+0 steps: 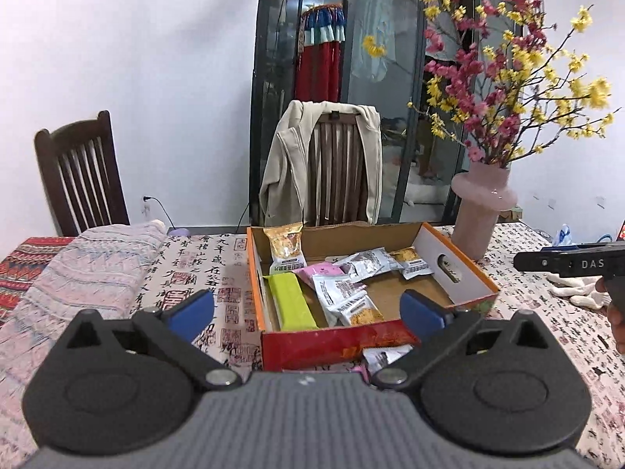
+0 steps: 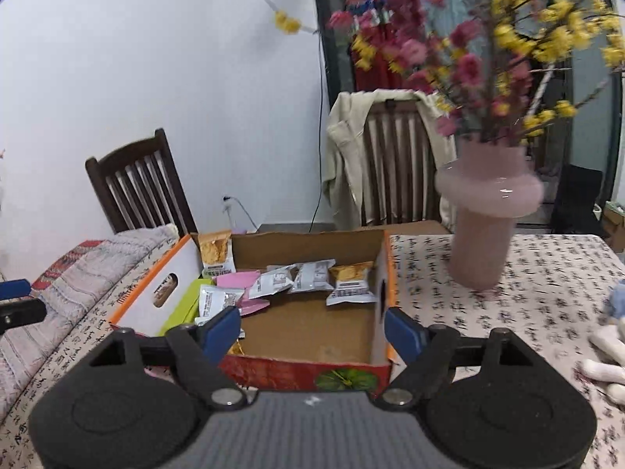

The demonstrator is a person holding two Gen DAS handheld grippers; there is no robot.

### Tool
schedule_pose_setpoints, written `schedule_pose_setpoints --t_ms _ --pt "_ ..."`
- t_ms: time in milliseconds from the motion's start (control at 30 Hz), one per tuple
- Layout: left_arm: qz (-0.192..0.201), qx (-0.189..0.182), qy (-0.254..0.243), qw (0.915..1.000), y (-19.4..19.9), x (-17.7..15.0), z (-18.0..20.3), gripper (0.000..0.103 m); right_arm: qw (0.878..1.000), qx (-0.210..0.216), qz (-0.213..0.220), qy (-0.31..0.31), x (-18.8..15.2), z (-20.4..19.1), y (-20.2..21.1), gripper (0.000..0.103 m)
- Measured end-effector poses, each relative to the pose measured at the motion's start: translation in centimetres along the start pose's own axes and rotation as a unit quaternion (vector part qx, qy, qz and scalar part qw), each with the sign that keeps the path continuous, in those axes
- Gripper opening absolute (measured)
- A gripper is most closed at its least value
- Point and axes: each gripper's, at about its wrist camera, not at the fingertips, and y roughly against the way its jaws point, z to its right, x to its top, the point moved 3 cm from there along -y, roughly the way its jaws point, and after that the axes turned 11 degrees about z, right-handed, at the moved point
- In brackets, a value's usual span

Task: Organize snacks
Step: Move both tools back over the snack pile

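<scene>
- The left gripper point(image 1: 308, 308) gapes wide, empty, before the box point(image 1: 336, 338).
- The right gripper point(image 2: 312, 326) stands open, holding nothing.
- Snack packs point(image 1: 347, 293) lie in the box on the table point(image 1: 547, 305).
- One pack point(image 1: 384, 355) lies just outside the box's near wall.

Open cardboard box point(image 1: 336, 342), red front, orange rim, on table. Inside: green bar point(image 1: 291, 303) flat along left wall, pink pack point(image 1: 318, 273), several silver snack packs point(image 1: 347, 299) loosely piled mid-left, gold bag point(image 1: 284, 252) upright in far-left corner. One silver pack point(image 1: 384, 355) lies outside, at box front.
</scene>
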Motion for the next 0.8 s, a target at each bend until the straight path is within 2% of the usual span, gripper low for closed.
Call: schedule_pose_setpoints --t_ms 233,433,567,667,800 --pt "0.006 0.008 0.008 0.9999 6.4 -1.9 2.5 0.103 0.999 0.011 0.031 0.007 -1.8 -0.5 6.5 0.085" --pt "-0.001 0.004 0.024 0.9997 12.2 -6.4 5.2 0.103 0.998 0.031 0.052 0.024 -6.5 -1.6 13.1 0.090" --pt "-0.026 0.010 0.039 0.9989 14.8 -9.8 6.4 0.103 0.998 0.031 0.046 0.040 -11.0 -2.3 16.8 0.093" --pt "-0.056 0.004 0.058 0.9967 15.9 -12.1 6.8 0.103 0.998 0.031 0.034 0.046 -14.2 -2.7 19.3 0.096" --pt "-0.082 0.013 0.061 0.9947 16.4 -14.3 7.0 0.103 0.999 0.026 0.011 0.036 -17.7 -2.8 21.2 0.098"
